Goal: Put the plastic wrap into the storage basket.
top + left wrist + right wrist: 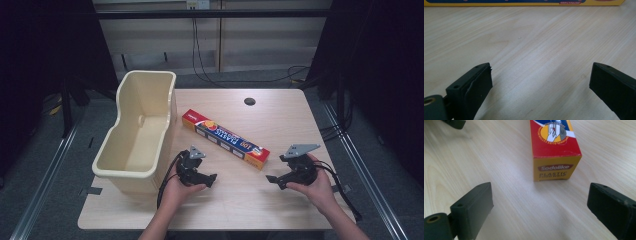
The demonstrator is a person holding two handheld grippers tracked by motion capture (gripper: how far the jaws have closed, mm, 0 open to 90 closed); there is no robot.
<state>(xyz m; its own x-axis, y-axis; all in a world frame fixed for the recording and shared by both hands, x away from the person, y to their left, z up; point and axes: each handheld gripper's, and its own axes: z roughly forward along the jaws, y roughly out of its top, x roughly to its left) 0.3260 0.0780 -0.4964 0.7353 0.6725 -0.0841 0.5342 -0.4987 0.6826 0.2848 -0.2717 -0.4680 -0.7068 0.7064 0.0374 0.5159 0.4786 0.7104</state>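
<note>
Both grippers, left (212,179) and right (270,179), rest on the table (280,107) with jaws apart and empty, the wrap box (226,138) lying diagonally between them beside the bin (131,172); likely light, stiff, slick cardboard, best pinched across its narrow width.

Plastic-wrap box (225,138) (red, yellow ends) flat, diagonal, beside cream tub (139,131)
</note>
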